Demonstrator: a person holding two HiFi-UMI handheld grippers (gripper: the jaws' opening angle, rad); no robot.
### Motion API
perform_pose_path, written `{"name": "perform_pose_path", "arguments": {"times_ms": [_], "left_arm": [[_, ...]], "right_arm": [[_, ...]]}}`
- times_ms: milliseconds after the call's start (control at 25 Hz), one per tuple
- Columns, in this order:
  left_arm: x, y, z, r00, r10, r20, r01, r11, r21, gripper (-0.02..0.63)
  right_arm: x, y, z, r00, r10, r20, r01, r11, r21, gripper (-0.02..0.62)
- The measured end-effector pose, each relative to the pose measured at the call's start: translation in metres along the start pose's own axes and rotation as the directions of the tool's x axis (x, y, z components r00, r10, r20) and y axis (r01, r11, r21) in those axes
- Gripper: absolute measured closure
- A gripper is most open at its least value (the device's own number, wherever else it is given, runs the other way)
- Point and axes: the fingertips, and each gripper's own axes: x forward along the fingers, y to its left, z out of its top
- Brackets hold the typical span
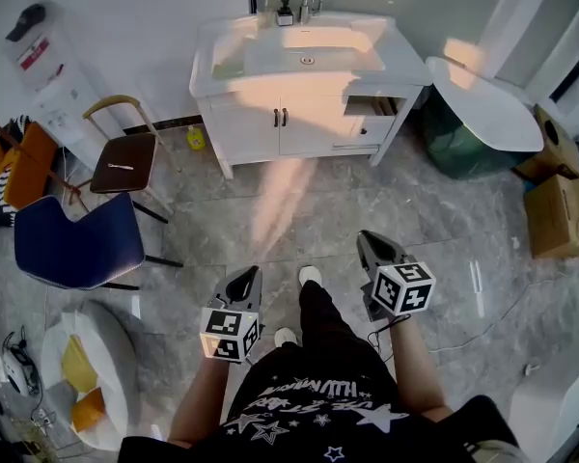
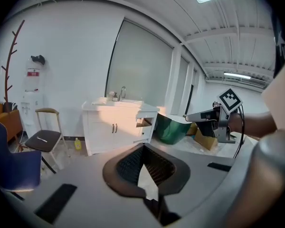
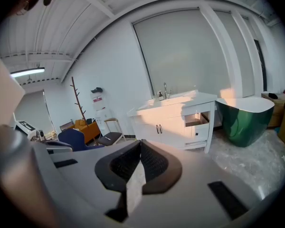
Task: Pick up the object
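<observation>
I stand on a grey tiled floor, a gripper in each hand at waist height. My left gripper point(image 1: 254, 271) has its jaws together and nothing between them; the left gripper view shows its tips point(image 2: 144, 145) meeting. My right gripper point(image 1: 367, 236) is shut and empty too, its tips point(image 3: 140, 141) touching. Both point toward a white sink cabinet point(image 1: 299, 114) a few steps ahead. A dark soap bottle point(image 1: 285, 13) stands by the tap, and a small yellow bottle point(image 1: 196, 138) sits on the floor at the cabinet's left. Nothing is within reach of either gripper.
A blue chair point(image 1: 72, 244) and a brown-seated chair point(image 1: 124, 162) stand at the left. A green tub with a white top point(image 1: 482, 104) and cardboard boxes point(image 1: 560, 210) fill the right. A white round seat with yellow cushions point(image 1: 87, 384) is near left. A thin cable point(image 1: 463, 340) crosses the floor.
</observation>
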Motion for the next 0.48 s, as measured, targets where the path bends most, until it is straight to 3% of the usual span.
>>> {"name": "perform_pose_path", "arguments": {"times_ms": [320, 360, 400, 480], "left_arm": [[0.036, 0.007, 0.019, 1.000, 0.023, -0.016, -0.023, 1.000, 0.014, 0.591], [0.043, 0.008, 0.023, 0.999, 0.025, -0.020, -0.025, 1.000, 0.016, 0.591], [0.051, 0.009, 0.026, 0.999, 0.027, -0.025, -0.027, 0.999, 0.019, 0.591], [0.070, 0.011, 0.034, 0.999, 0.030, -0.039, -0.029, 0.999, 0.028, 0.591]], "right_arm": [[0.034, -0.022, 0.020, 0.997, 0.062, 0.043, -0.065, 0.996, 0.066, 0.578], [0.041, -0.026, 0.024, 0.996, 0.073, 0.047, -0.076, 0.994, 0.072, 0.557], [0.048, -0.031, 0.029, 0.995, 0.083, 0.049, -0.087, 0.993, 0.077, 0.474], [0.064, -0.044, 0.042, 0.994, 0.096, 0.044, -0.099, 0.992, 0.079, 0.414]]}}
